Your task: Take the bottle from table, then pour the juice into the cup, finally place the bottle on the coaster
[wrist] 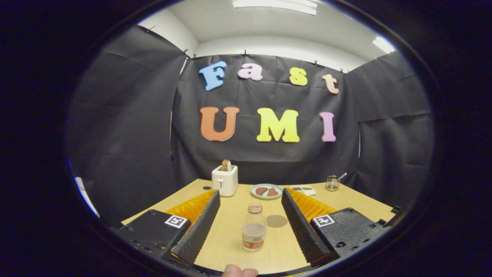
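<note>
The bottle [254, 227] stands upright on the wooden table [346, 200], long axis vertical, its open neck pointing straight up; it is clear, with a band of label low on the body; whether there is juice in it I cannot tell.

The gripper [250, 198] is level with the table and looking straight along it; its two fingers [200, 227] are spread wide, one on each side, and the bottle sits in the gap between them, roughly midway, touching neither; nothing is held. A fingertip of the person's hand [239, 271] peeks in just below the bottle, at the near edge of the table.

Just beside the bottle, slightly beyond it and toward the right finger, lies the round brown coaster [276, 221], flat on the table; bottle and coaster are close but apart.

Further on, beyond the fingertips: a white toaster [225, 180] with a slice standing in its slot, over to the left; a round plate [266, 191] carrying two brownish pieces, near the middle; a small flat dish [303, 189] just right of that; and far right, near the cloth wall, the clear glass cup [332, 183] with a spoon or stirrer leaning out of it; cup and bottle stand well apart.
</note>
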